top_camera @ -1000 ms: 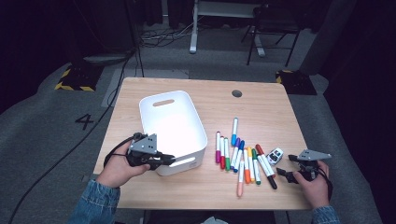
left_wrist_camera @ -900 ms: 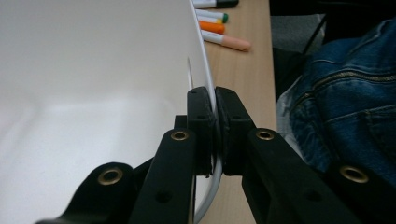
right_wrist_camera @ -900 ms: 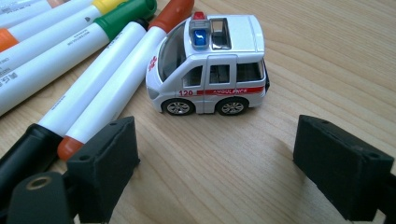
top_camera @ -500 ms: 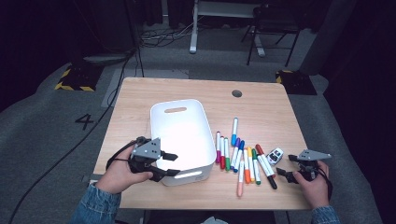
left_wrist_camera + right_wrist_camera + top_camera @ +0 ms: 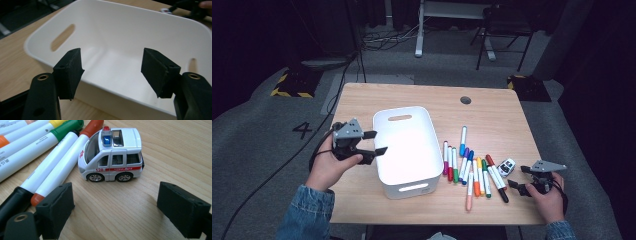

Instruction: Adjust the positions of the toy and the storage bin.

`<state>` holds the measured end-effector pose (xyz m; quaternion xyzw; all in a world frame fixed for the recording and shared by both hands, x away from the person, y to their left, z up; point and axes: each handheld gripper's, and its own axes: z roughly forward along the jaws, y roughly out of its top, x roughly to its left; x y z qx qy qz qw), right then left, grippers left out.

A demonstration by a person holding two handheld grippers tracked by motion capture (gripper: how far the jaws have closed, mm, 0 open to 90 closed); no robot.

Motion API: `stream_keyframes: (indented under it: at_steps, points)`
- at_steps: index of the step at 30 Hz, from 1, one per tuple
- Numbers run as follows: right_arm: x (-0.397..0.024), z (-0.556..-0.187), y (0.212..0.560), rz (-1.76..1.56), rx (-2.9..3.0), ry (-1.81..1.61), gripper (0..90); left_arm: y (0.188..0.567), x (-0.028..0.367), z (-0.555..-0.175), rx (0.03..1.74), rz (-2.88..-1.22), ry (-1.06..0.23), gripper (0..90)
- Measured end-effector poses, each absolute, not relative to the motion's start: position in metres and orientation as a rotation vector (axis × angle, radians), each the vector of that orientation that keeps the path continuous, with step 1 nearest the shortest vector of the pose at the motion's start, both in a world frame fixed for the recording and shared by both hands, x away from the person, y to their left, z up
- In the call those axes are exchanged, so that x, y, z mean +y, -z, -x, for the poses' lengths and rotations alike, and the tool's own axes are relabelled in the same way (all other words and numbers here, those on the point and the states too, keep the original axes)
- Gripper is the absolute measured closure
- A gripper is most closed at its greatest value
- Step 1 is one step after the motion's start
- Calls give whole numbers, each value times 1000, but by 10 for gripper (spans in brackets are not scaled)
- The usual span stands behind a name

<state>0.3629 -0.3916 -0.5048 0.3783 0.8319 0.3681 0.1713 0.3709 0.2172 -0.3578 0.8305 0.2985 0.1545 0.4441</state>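
While the left gripper (image 5: 373, 142) hung just off the left side of the white bin (image 5: 408, 150), its jaws had just been opening, and nothing sat between them. In the left gripper view the two black pads (image 5: 70, 72) stood apart with the bin's near wall (image 5: 130, 97) and hollow inside showing in the gap, untouched by either pad. The bin stood upright on the wooden table (image 5: 492, 107), left of centre, one slot handle (image 5: 400, 118) at its far end and another in the near wall.

The right gripper (image 5: 521, 186) sat at the table's near right corner, its jaws spread wide and holding nothing. Its own view looked along the tabletop at a small white toy ambulance (image 5: 112, 155), which stood on its wheels beyond the pads and clear of them. Just beside the ambulance lay a row of coloured markers (image 5: 469, 167), spread between it and the bin; the nearest, a red-capped marker (image 5: 65, 162), lay touching or almost touching the ambulance's front.
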Motion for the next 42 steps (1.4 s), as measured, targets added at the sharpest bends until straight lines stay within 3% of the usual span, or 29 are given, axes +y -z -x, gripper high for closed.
stream_keyframes:
  at_steps: [8, 11, 13, 22, 37, 42]
  points:
    - [-392, -362, 505, -1070, 2364, -1040, 141, 373, 219, -391, 878, -2111, -427, 302]
    - [-392, -361, 505, -1066, 2363, -1041, 140, 381, 214, -395, 850, -2106, -366, 331]
    - [-392, -361, 505, -1060, 2365, -1038, 141, 382, 211, -394, 837, -2121, -393, 300]
    - [-392, -361, 505, -1062, 2365, -1038, 141, 379, 207, -388, 699, -2143, -343, 393]
    - [-392, -361, 505, -1062, 2365, -1038, 141, 386, 190, -374, 604, -2132, -242, 407]
    - [-392, -361, 505, -1065, 2364, -1039, 140, 384, 191, -368, 627, -2151, -261, 348]
